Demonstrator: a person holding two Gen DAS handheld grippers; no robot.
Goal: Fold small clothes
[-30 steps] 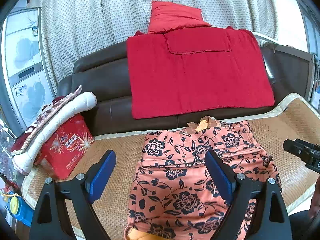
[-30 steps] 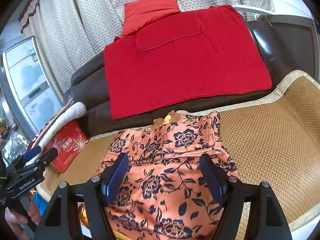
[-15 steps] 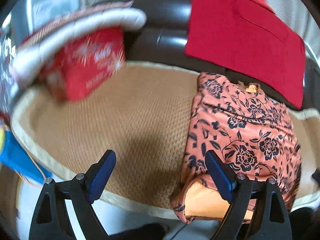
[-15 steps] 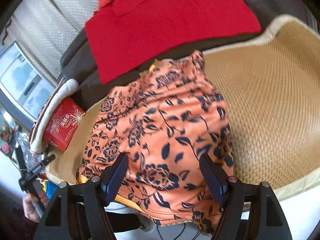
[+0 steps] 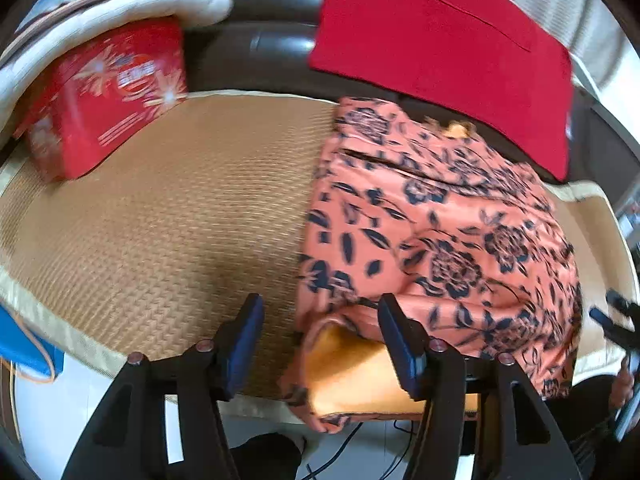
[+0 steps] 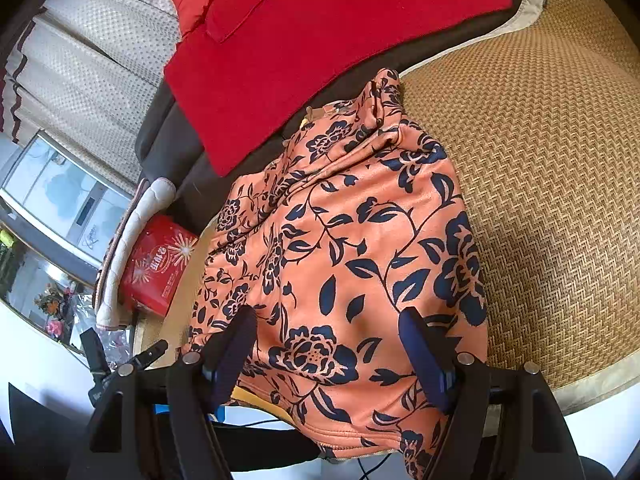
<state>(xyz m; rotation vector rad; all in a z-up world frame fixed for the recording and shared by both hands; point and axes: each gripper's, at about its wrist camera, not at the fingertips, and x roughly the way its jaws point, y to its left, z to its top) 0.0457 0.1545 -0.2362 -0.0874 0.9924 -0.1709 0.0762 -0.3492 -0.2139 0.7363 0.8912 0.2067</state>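
Observation:
A salmon garment with a navy flower print [image 5: 436, 236] [image 6: 360, 248] lies flat on a woven straw mat [image 5: 180, 220] [image 6: 552, 184]. Its yellow-orange lining [image 5: 352, 368] shows at the near hem. My left gripper [image 5: 320, 340] hovers over the near left corner with its jaws closing. That corner lies between the fingers, and the pads do not press it. My right gripper [image 6: 328, 352] stands open over the near right part of the hem, with cloth below the gap. Each gripper shows at the edge of the other view: the right gripper [image 5: 616, 320], the left gripper [image 6: 120, 360].
A red gift box [image 5: 104, 96] [image 6: 156, 264] and a rolled white quilt [image 5: 120, 8] sit at the mat's left end. A red blanket [image 5: 440, 40] [image 6: 320, 40] drapes the dark sofa behind. The mat's near edge is close below the fingers, with cables on the floor [image 5: 340, 452].
Both grippers have sunk and tipped down from facing the sofa to the garment's near hem. The left one swung to the left corner and its jaws have narrowed.

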